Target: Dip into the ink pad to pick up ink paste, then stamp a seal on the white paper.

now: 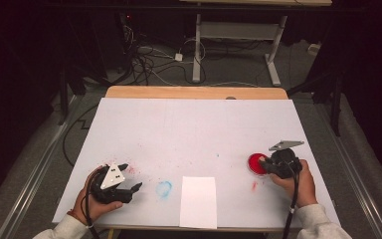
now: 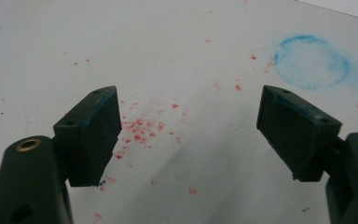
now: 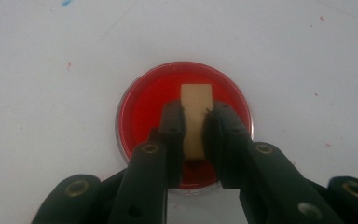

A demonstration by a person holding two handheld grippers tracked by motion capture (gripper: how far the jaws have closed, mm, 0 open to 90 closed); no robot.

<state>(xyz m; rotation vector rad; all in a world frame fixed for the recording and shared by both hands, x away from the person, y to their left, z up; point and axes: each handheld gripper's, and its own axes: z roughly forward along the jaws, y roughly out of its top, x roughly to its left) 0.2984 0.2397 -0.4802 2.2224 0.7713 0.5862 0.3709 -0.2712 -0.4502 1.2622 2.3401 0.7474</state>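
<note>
A round red ink dish (image 3: 142, 105) lies on the white sheet at the right of the table, also seen from above as the dish (image 1: 253, 163). My right gripper (image 3: 196, 112) is shut on a small tan wooden block (image 3: 196, 95) and holds it upright over the red surface; whether the block touches the ink I cannot tell. In the high view the right gripper (image 1: 269, 164) sits at the dish's right edge. My left gripper (image 1: 132, 176) rests at the front left, open. Between its jaws, the left gripper (image 2: 189, 112) has nothing but bare sheet with red specks (image 2: 140, 126).
A blue ring stain (image 1: 163, 188) marks the sheet right of the left gripper, and the same ring (image 2: 311, 61) lies beyond its right jaw. A white paper slip (image 1: 198, 201) lies at the front middle. A red smear (image 1: 254, 185) sits below the dish. The table's wooden far edge (image 1: 194, 92) borders the sheet.
</note>
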